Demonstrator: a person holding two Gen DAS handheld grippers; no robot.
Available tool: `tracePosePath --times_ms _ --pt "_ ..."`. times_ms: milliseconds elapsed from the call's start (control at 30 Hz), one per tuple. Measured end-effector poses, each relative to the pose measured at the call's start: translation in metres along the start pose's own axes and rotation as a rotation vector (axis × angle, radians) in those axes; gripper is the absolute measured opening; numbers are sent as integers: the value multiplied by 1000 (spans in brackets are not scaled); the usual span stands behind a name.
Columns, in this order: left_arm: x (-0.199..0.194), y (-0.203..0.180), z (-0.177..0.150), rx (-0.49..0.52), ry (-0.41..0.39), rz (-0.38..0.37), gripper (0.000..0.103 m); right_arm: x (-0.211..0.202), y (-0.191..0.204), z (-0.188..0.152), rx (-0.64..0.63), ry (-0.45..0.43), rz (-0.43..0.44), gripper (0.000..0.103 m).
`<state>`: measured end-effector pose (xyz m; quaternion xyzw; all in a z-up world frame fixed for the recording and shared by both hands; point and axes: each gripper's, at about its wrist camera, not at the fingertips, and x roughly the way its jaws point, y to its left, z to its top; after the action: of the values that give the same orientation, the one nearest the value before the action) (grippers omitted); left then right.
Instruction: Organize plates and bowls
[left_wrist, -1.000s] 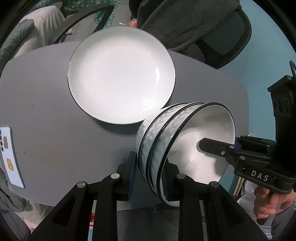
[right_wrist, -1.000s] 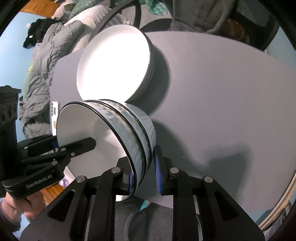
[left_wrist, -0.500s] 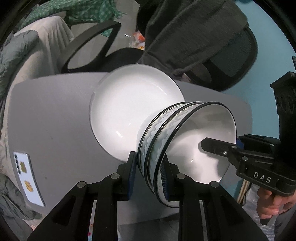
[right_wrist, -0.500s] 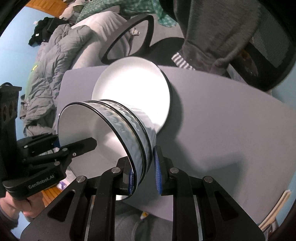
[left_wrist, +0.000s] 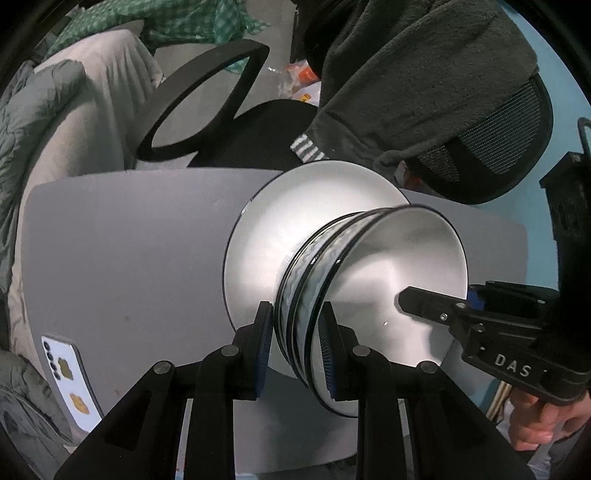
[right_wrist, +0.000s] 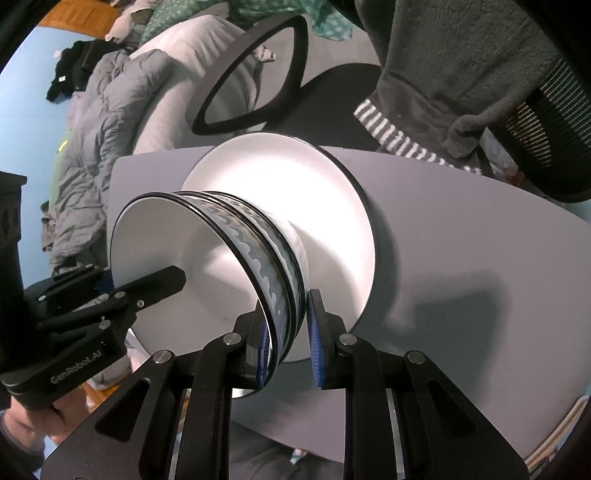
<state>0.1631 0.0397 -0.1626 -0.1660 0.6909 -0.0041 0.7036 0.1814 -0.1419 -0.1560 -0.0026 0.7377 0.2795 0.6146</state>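
A stack of white bowls (left_wrist: 384, 280) with blue wave bands and black rims is held by both grippers, one on each side of its rim. My left gripper (left_wrist: 295, 350) is shut on the near rim. My right gripper (right_wrist: 286, 343) is shut on the opposite rim of the bowls (right_wrist: 207, 258). The stack sits over a stack of white plates (left_wrist: 295, 221) with black rims on the grey table (left_wrist: 129, 251); the bowls' base is on or just above the top plate (right_wrist: 295, 184). The right gripper also shows in the left wrist view (left_wrist: 424, 299).
A white phone (left_wrist: 70, 380) lies at the table's left front edge. A black office chair (left_wrist: 258, 122) with a dark grey garment (left_wrist: 406, 74) stands behind the table. Grey bedding (right_wrist: 110, 147) lies to the left.
Both grippers have carried the bowl stack forward and down over the plates. The bowls now stand nearly level over the top plate.
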Motion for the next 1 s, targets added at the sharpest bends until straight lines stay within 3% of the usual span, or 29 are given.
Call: tracePosePath --times_ms 333,567,667,700,867,1000 --pt "6 0 4 13 -18 4 24 0 14 2 -48 -35 -85 20" --pt "-6 5 -2 -14 -76 14 26 -2 17 -1 -62 -79 -153 28" --pt "-21 7 -7 -27 -118 42 39 -11 18 -3 -52 -109 -196 40" --pt "-26 7 -9 -27 -131 48 49 -15 19 -4 -51 -123 -209 44" --pt "-67 9 -23 -53 -233 68 58 -49 26 -11 -63 -204 -291 57" --pt "-98 3 -34 -53 -298 62 74 -79 37 -20 -96 -280 -354 63"
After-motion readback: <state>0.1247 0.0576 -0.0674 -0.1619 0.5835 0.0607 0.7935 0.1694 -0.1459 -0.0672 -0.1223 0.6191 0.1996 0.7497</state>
